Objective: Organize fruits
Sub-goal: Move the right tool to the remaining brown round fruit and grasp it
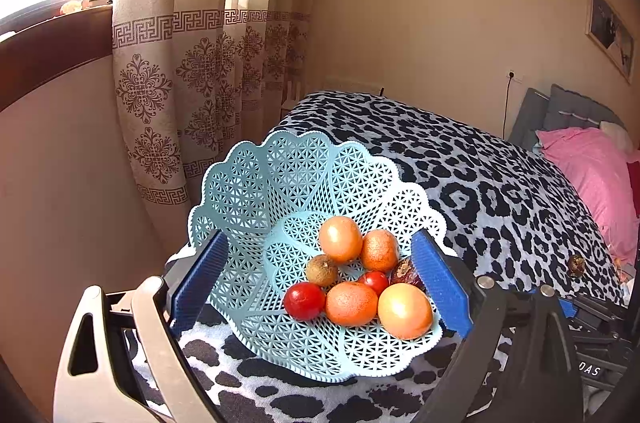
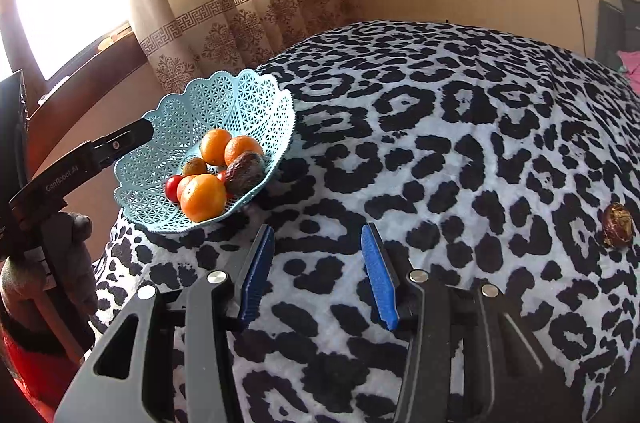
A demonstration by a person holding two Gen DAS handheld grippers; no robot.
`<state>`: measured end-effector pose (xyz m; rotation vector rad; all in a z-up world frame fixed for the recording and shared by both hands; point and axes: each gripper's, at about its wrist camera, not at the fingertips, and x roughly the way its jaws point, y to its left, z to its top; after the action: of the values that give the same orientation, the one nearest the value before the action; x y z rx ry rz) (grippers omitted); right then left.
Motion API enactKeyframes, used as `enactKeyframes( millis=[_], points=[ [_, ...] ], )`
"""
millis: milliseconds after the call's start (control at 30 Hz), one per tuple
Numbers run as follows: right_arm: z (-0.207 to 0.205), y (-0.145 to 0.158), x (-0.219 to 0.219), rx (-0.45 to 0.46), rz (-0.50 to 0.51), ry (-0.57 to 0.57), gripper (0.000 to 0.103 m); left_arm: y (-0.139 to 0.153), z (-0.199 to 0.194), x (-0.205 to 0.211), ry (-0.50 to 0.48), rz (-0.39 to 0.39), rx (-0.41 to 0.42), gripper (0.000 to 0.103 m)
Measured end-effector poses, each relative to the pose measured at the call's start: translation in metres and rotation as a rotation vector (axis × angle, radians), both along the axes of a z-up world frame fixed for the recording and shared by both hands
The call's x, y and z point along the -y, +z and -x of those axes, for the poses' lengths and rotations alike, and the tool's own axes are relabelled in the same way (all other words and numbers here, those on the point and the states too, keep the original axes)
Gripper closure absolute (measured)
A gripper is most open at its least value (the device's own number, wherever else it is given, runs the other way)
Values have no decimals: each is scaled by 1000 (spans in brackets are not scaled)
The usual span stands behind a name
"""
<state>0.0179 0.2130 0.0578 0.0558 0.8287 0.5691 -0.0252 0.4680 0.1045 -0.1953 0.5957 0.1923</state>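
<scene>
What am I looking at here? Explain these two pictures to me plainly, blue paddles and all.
There is no robot: a person holds a two-finger gripper in each hand, each with a camera looking along its blue-padded fingers. In the left wrist view, the left gripper stands open, its pads either side of a light blue lattice basket on a leopard-print blanket. In the basket lie oranges, red tomatoes and darker fruits. In the right wrist view, the right gripper is open and empty above the blanket. One dark brown fruit lies alone outside the basket.
</scene>
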Motion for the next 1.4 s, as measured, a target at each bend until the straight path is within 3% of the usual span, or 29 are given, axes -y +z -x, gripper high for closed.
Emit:
enactKeyframes(
  millis=[467, 967, 1167, 1400],
  points=[
    [0, -9, 64, -18, -6, -117, 54, 7, -4, 52, -106, -55, -2, 8],
    [-22, -13, 179, 1, 48, -380, 54, 5, -13, 120, -237, -98, -20, 8],
    [-47, -21, 199, -16, 70, -445, 54, 0, -17, 144, -278, -110, -39, 8],
    [-68, -29, 198, -43, 91, -445, 54, -5, -19, 162, -320, -130, -54, 8]
  ],
)
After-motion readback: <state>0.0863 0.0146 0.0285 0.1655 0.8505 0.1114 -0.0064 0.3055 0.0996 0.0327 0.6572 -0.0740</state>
